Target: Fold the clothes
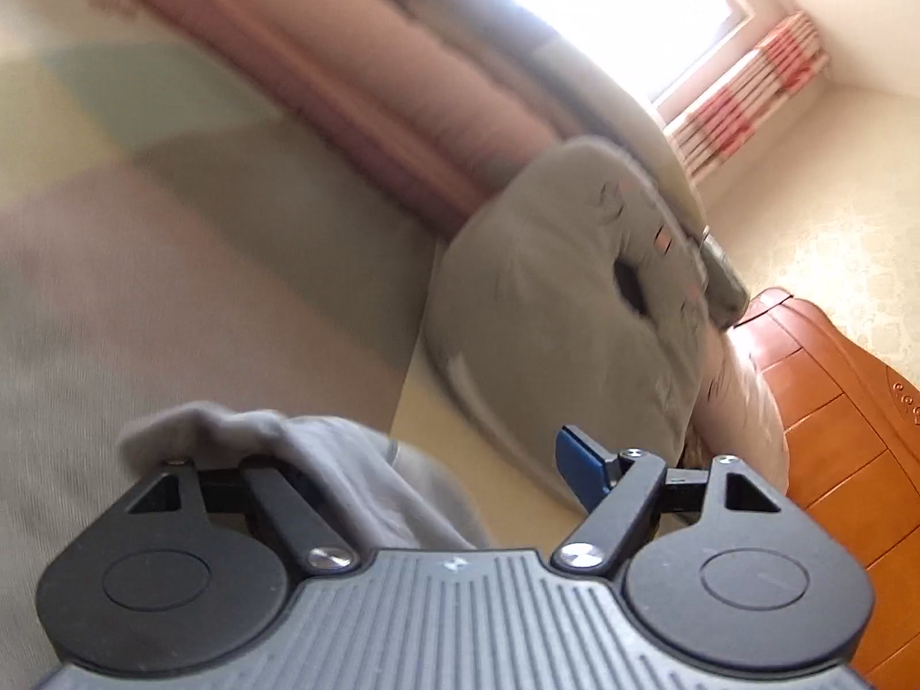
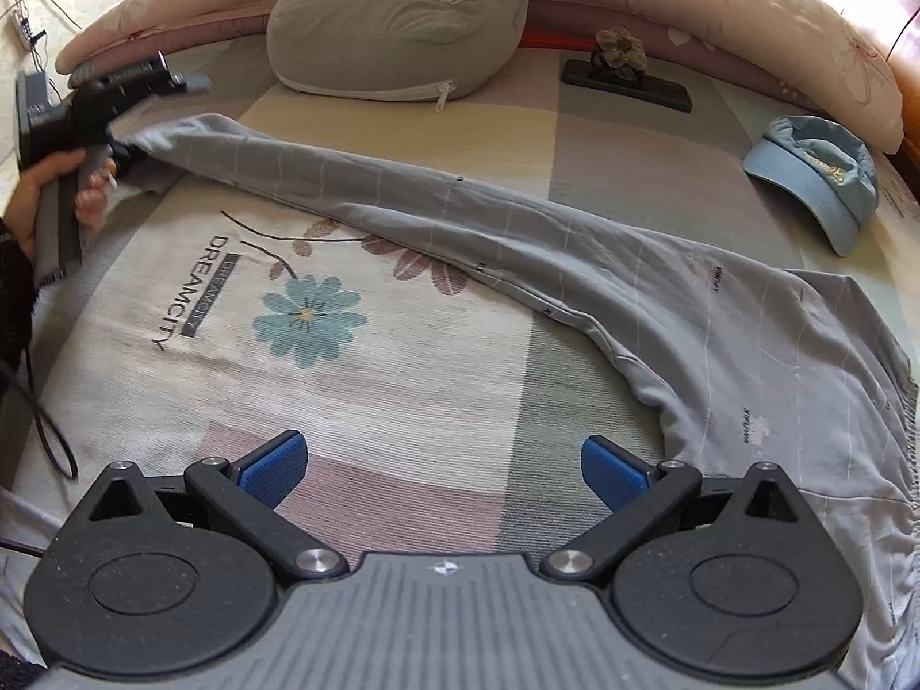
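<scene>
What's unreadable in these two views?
- Left gripper: in the left wrist view grey trousers cover one finger; whether it grips is unclear.
- Trousers' waist: cut off by the right wrist view's edge.
- Left wrist view: motion-blurred; pillow lettering unreadable.
- Cap logo: too small.

Bed (image 2: 374, 379) wide open up front; grey trousers (image 2: 517, 230) cut across, pillow (image 2: 397, 29) and cap (image 2: 816, 184) behind.

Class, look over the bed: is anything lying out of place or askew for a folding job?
Yes: the grey trousers lie twisted diagonally across the bed, not flat, and a blue cap sits loose beside them.
</scene>
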`<act>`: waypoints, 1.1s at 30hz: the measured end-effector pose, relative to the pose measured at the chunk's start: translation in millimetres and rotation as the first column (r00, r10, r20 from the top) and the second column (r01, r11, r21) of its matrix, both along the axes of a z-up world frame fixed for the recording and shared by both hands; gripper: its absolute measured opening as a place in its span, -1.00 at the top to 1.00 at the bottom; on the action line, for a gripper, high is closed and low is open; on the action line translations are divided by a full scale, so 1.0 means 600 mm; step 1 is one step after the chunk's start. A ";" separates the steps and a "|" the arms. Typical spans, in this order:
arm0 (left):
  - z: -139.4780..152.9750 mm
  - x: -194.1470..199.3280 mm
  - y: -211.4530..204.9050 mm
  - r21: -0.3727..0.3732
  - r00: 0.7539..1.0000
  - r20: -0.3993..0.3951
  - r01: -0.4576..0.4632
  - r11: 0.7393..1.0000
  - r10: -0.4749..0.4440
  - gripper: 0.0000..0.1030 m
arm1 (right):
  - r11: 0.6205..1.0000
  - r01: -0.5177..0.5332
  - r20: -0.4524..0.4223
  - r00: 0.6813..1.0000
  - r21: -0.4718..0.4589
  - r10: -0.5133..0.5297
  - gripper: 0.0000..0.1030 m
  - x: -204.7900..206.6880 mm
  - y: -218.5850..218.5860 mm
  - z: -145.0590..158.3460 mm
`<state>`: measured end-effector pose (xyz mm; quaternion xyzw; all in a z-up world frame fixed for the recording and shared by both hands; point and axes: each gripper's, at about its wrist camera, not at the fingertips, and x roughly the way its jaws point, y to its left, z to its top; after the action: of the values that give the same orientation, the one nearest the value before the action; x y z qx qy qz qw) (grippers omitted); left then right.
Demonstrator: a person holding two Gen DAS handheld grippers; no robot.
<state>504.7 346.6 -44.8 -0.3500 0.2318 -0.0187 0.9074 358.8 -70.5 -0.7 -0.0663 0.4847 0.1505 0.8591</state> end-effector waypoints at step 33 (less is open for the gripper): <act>0.016 -0.043 0.086 0.115 0.994 -0.038 -0.099 0.988 0.104 0.85 | 0.999 0.010 -0.025 1.000 -0.047 -0.011 -1.00 0.002 0.003 -0.024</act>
<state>479.0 398.3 -35.3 -0.3096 0.2342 0.0485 0.9203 360.2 -68.7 -15.1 -0.0819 0.4992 0.1354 0.8519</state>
